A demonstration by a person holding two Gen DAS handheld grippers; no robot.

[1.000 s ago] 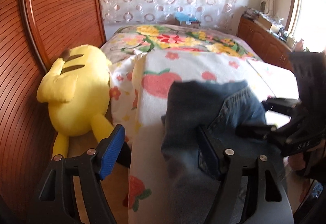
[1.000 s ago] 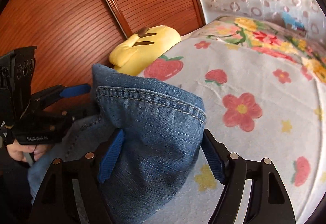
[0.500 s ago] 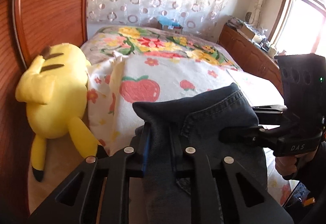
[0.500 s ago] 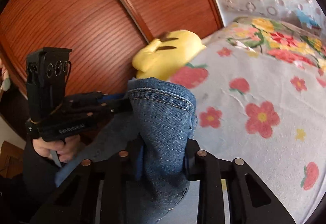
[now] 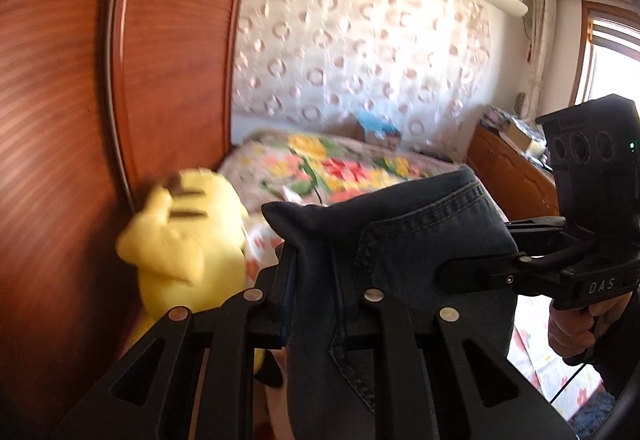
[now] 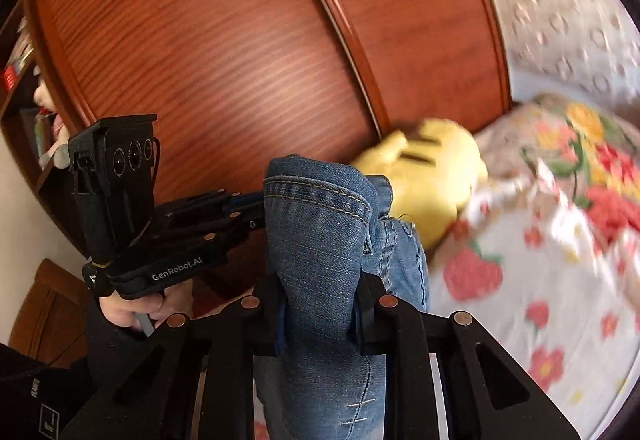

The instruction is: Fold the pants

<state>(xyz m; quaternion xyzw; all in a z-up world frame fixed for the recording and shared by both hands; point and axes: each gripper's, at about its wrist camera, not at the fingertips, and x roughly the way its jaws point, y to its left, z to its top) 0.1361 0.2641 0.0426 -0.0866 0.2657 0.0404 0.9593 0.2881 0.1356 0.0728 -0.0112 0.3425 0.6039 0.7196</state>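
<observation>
The left tool is clamping a bunched fold of the dark blue denim pants, its black fingers pressing the cloth from both sides with only the thickness of the fabric between them. In the left wrist view the pants are rising out of the grip as a hump, a stitched hem running across the top, and the rest of the cloth is hanging down below the tool. The right tool is gripping another part of the same pants; its jaws have just been closing and are now squeezing a thick roll of denim between them. Each tool is showing in the other's camera: the right one is reaching in from the right side with a person's hand wrapped around its handle, and the left one is coming in from the left side, also held by a hand. The pants are being held up in the air, stretched between the two tools, above the near end of the bed with the white flower-and-strawberry sheet. A yellow plush toy is leaning against the reddish-brown ribbed wooden panel beside the bed. The background is blurred.
</observation>
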